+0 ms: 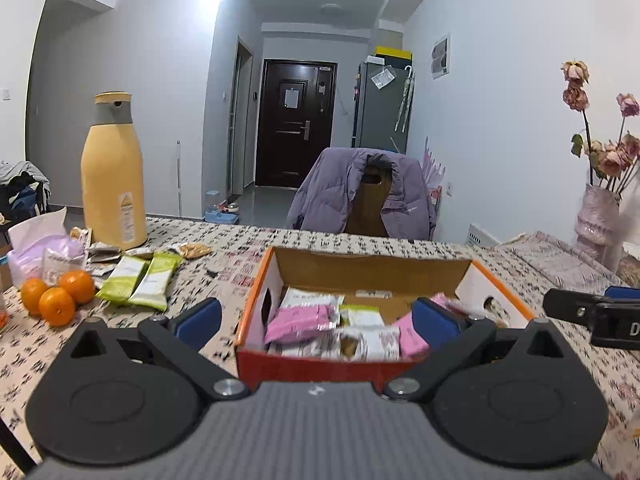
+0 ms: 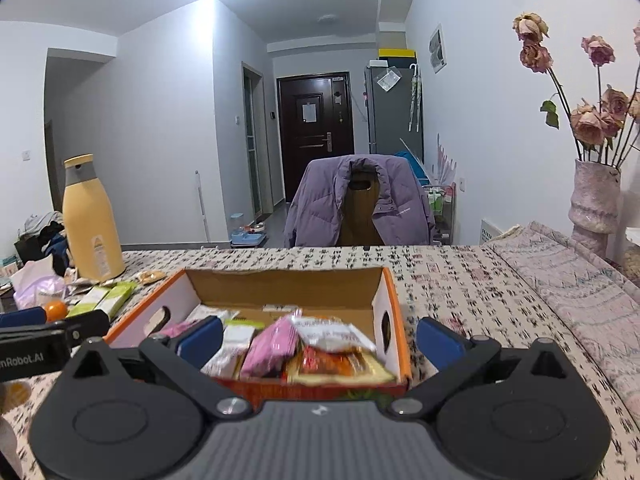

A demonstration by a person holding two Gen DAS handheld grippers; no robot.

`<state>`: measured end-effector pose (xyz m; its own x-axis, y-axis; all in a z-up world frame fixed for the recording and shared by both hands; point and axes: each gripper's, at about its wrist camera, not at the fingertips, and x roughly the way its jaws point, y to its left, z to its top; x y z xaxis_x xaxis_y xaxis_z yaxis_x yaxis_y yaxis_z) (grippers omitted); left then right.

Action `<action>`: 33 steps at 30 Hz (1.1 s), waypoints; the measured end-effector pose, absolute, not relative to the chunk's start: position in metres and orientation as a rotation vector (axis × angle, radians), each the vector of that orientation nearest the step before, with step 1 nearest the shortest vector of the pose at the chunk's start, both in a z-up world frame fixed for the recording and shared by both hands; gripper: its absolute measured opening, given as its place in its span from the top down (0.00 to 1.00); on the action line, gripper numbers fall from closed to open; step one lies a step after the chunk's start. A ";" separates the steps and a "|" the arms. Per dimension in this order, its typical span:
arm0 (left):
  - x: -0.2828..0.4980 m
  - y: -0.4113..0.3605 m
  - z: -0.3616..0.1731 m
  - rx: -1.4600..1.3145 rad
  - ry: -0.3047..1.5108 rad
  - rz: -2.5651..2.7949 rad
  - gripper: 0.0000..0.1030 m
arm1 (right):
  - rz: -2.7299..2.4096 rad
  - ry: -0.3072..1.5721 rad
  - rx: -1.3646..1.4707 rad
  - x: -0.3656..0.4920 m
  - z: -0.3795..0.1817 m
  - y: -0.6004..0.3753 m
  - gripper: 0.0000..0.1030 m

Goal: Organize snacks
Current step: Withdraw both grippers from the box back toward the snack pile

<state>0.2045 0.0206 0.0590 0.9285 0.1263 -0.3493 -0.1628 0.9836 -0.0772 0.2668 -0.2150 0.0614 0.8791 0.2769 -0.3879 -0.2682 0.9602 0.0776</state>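
I have both tools hanging over the near edge of the orange cardboard box (image 1: 256, 292) on the patterned desk (image 1: 224, 256). My left tool (image 1: 318, 316) is spread wide apart and empty. My right tool (image 2: 320, 338) is also spread apart, gripping nothing; a blurred red snack pack (image 2: 340, 362) lies on the pile between its fingers. Pink packets (image 1: 298, 320) fill the box. Two green packets (image 1: 138, 280) and three oranges (image 1: 56, 294) lie far left by the yellow bottle (image 1: 112, 176).
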 end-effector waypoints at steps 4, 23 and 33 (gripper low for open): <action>0.182 0.019 0.052 -0.112 0.365 0.137 0.00 | 0.287 0.418 0.019 0.245 0.055 -0.224 0.00; 0.110 0.020 0.016 -0.119 0.426 0.075 0.00 | 0.295 0.506 -0.045 0.162 0.008 -0.239 0.00; 0.107 0.019 -0.005 -0.127 0.511 0.034 0.00 | 0.263 0.622 -0.057 0.155 -0.027 -0.251 0.00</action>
